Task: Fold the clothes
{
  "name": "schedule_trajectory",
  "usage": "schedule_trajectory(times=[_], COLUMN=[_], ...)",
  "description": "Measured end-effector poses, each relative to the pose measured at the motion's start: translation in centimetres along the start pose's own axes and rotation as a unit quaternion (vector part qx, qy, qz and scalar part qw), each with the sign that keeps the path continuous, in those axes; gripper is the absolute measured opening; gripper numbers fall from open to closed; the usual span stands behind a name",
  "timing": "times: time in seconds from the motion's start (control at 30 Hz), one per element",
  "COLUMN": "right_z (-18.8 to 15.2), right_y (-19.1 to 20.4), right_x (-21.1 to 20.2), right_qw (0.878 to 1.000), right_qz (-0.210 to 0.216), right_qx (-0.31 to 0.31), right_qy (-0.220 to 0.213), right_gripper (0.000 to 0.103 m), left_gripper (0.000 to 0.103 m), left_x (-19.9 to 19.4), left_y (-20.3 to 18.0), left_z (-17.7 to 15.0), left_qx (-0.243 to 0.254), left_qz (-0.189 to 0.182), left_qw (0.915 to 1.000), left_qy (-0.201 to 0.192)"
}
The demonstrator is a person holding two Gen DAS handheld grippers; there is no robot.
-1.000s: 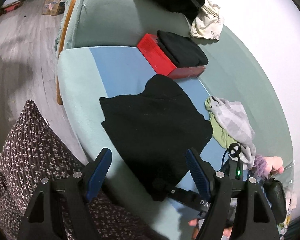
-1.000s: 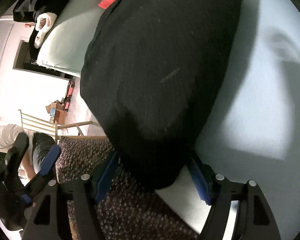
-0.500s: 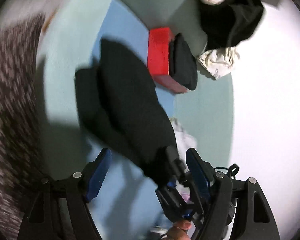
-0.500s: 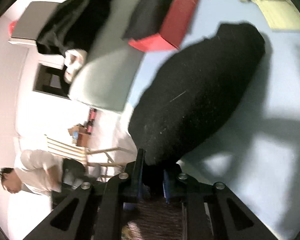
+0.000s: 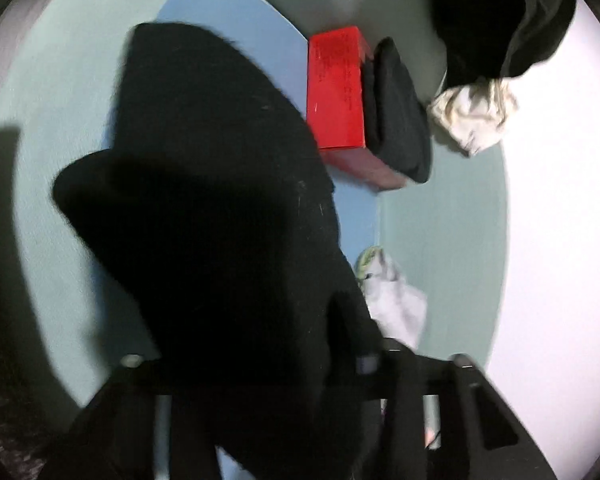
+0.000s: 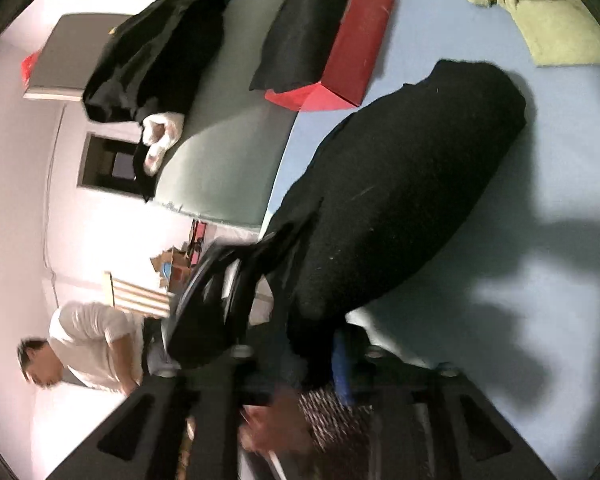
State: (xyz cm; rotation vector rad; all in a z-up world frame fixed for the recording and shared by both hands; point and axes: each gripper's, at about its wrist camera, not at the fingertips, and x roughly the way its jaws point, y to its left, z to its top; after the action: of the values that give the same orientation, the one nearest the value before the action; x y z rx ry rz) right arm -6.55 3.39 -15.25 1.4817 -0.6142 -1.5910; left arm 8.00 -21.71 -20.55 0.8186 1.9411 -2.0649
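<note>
A black garment (image 5: 204, 184) hangs lifted over the blue and pale green bed sheet (image 5: 228, 28); it also shows in the right wrist view (image 6: 400, 200). My left gripper (image 5: 300, 372) is buried in the black cloth, jaws close together and shut on its edge. My right gripper (image 6: 320, 356) is shut on another edge of the same garment, a blue pad (image 6: 342, 364) showing beside the cloth. The left gripper's body (image 6: 216, 300) shows in the right wrist view just left of the cloth.
A red box (image 5: 336, 92) with a folded black garment (image 5: 396, 108) on it lies behind. A cream cloth (image 5: 472, 116), a grey-green clothes heap (image 5: 392, 300) and a dark pile (image 5: 500, 16) lie near the wall. A patterned cushion (image 6: 332, 412) sits below.
Both grippers have shut on the black garment and lifted it off the bed. One second ago both were open with the garment lying flat.
</note>
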Motion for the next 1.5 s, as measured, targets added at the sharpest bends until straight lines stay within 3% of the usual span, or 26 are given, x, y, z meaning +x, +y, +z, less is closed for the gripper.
schedule_trajectory(times=[0.03, 0.1, 0.17, 0.27, 0.33, 0.53, 0.67, 0.8, 0.87, 0.9, 0.93, 0.97, 1.03, 1.13, 1.2, 1.27, 1.37, 1.5], right_z=[-0.2, -0.2, 0.4, 1.8, 2.7, 6.8, 8.6, 9.7, 9.4, 9.3, 9.3, 9.4, 9.7, 10.7, 11.9, 13.5, 16.5, 20.8], right_y=[-0.6, -2.5, -5.0, -9.2, -10.3, -10.8, -10.9, -12.4, -12.7, -12.1, -11.4, -10.3, -8.0, -3.8, -0.2, 3.8, 9.0, 14.4], right_x=[-0.8, -2.4, -3.1, -2.0, -0.7, 4.5, 6.4, 9.1, 9.4, 9.0, 8.5, 8.0, 6.8, 3.7, 1.1, -0.6, -2.1, -2.1], right_qw=[1.0, 0.999, 0.997, 0.983, 0.975, 0.969, 0.962, 0.957, 0.957, 0.963, 0.968, 0.976, 0.987, 0.994, 0.992, 0.983, 0.958, 0.925], right_qz=[0.0, 0.001, 0.002, 0.061, 0.087, 0.1, 0.078, 0.062, 0.073, 0.066, 0.058, 0.043, 0.018, 0.005, -0.011, -0.034, -0.062, -0.085], right_qx=[0.004, 0.029, 0.069, 0.168, 0.197, 0.225, 0.263, 0.282, 0.282, 0.262, 0.242, 0.214, 0.159, 0.077, 0.009, -0.072, -0.175, -0.263], right_qy=[-0.005, -0.029, -0.047, -0.053, -0.053, -0.023, -0.004, 0.023, 0.017, 0.005, -0.006, -0.014, -0.032, -0.078, -0.125, -0.168, -0.219, -0.26], right_gripper=[0.075, 0.088, 0.09, 0.09, 0.09, 0.094, 0.097, 0.092, 0.066, 0.059, 0.049, 0.047, 0.042, 0.04, 0.04, 0.04, 0.04, 0.04], left_gripper=[0.028, 0.026, 0.025, 0.025, 0.025, 0.024, 0.024, 0.024, 0.022, 0.021, 0.021, 0.021, 0.02, 0.02, 0.02, 0.021, 0.021, 0.021], left_x=[-0.1, -0.4, -0.4, -0.2, -0.2, 0.1, 0.3, 0.7, 0.7, 0.5, 0.3, 0.1, -0.7, -1.5, -1.7, -1.5, -0.5, 0.3], left_y=[-0.1, -0.4, -0.7, -1.2, -1.2, -1.3, -1.6, -1.8, -2.4, -3.5, -4.6, -5.8, -9.2, -12.5, -15.4, -18.5, -22.1, -24.6], left_z=[0.1, 0.2, 0.3, 0.4, 0.7, 1.6, 2.0, 2.4, 2.3, 1.9, 1.5, 1.0, -0.4, -0.7, -0.8, -1.0, -0.1, 2.7], left_qx=[-0.003, -0.011, -0.012, -0.001, 0.0, 0.001, 0.009, 0.02, 0.052, 0.096, 0.139, 0.186, 0.295, 0.357, 0.409, 0.473, 0.525, 0.542], left_qz=[-0.01, -0.029, -0.031, -0.027, -0.025, -0.011, -0.003, 0.014, 0.029, 0.04, 0.052, 0.062, 0.072, 0.044, 0.033, 0.037, 0.036, 0.028], left_qw=[0.9999, 0.9994, 0.9992, 0.9993, 0.9994, 0.9994, 0.999, 0.9986, 0.9974, 0.9941, 0.9888, 0.9807, 0.9523, 0.932, 0.9094, 0.8738, 0.8351, 0.8118], left_qy=[0.005, 0.016, 0.022, 0.024, 0.025, 0.033, 0.043, 0.047, 0.041, 0.03, 0.018, 0.006, -0.028, -0.046, -0.067, -0.109, -0.161, -0.216])
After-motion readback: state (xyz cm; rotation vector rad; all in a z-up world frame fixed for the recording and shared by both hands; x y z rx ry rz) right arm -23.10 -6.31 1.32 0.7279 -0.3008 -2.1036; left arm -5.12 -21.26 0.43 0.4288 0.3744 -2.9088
